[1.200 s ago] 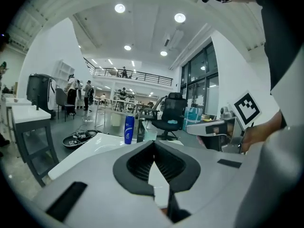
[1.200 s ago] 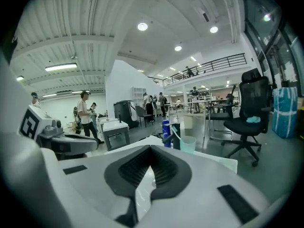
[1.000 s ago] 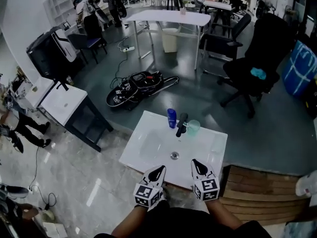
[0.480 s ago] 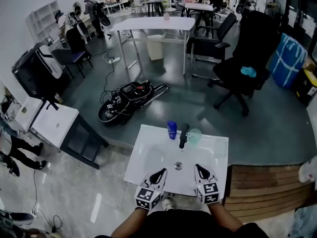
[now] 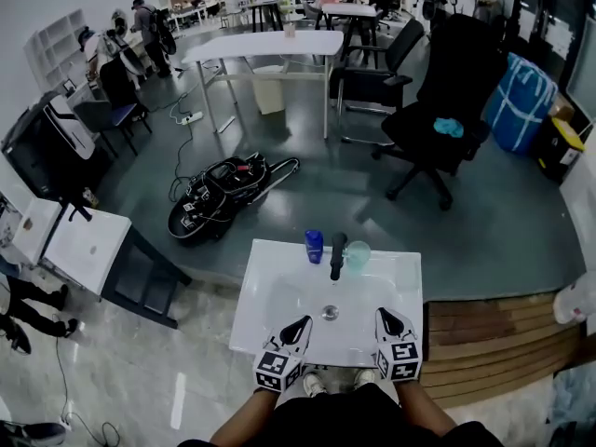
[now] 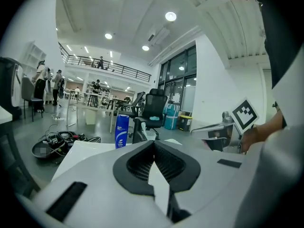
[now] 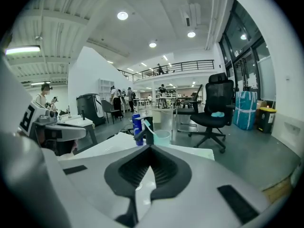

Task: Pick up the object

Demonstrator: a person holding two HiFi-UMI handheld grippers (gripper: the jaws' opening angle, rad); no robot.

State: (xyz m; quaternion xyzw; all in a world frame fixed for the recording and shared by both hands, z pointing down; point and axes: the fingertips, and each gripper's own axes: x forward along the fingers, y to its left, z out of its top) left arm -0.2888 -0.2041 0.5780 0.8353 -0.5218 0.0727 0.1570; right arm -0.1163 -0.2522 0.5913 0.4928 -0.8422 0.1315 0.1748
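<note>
A white sink top [image 5: 270,291] stands in front of me, with a drain [image 5: 329,312] in its basin. At its far edge stand a blue bottle [image 5: 315,246], a black faucet [image 5: 337,255] and a pale green cup [image 5: 358,254]. My left gripper [image 5: 302,322] and right gripper [image 5: 383,314] hover over the near edge, both shut and holding nothing. The left gripper view has the blue bottle [image 6: 122,130] beyond the shut left gripper [image 6: 153,144]. Ahead of the shut right gripper [image 7: 151,148], the right gripper view shows the bottle [image 7: 137,122], faucet [image 7: 148,129] and cup [image 7: 162,137].
A black bag with cables [image 5: 223,189] lies on the floor beyond the sink. A black office chair [image 5: 438,110] stands back right, a white table [image 5: 265,49] behind. A wooden platform [image 5: 484,343] borders the sink's right; a white-topped stand [image 5: 88,250] is left. People stand far back left.
The head view has shifted, so the sink sits a little lower and more central. Both grippers stay shut over the sink's near edge.
</note>
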